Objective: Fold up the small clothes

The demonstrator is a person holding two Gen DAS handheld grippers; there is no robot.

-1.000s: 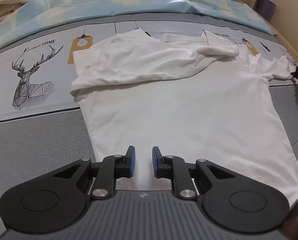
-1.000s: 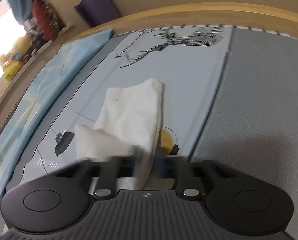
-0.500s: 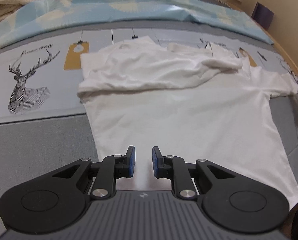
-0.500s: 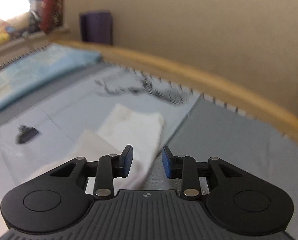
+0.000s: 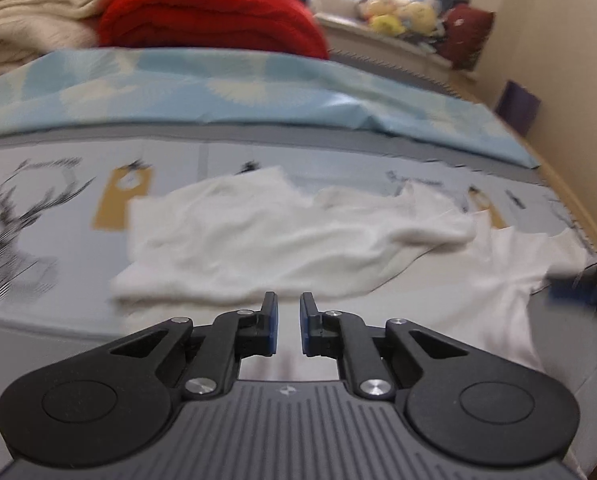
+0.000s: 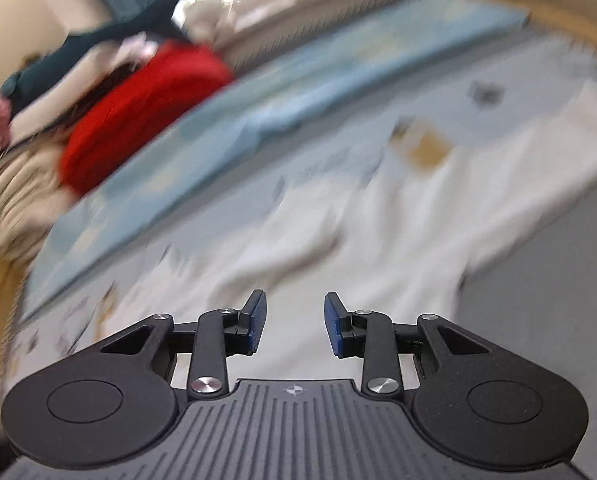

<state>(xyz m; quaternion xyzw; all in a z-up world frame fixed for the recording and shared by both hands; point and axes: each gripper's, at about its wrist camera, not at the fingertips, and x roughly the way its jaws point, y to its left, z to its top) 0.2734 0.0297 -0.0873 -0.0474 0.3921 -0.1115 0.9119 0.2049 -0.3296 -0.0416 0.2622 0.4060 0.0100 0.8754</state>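
A white T-shirt (image 5: 298,240) lies on the bed, its left side folded over the chest in a rumpled band, its right sleeve (image 5: 554,256) spread out. My left gripper (image 5: 288,320) is open and empty, low over the shirt's body. My right gripper (image 6: 294,322) is open and empty above the same shirt (image 6: 378,240); that view is blurred by motion. A dark shape at the right edge of the left wrist view is the other gripper (image 5: 586,288), beside the sleeve.
The bedsheet (image 5: 38,240) is grey and pale blue with deer prints. A light blue quilt (image 5: 218,88) lies along the far side. A red blanket (image 5: 210,20) and cream blankets (image 5: 26,12) are stacked behind it. A wooden bed frame (image 5: 578,208) runs along the right.
My right gripper let go of the right sleeve, opened wider and swung round to face across the shirt. My left gripper moved forward and lower, tilting up toward the folded band.
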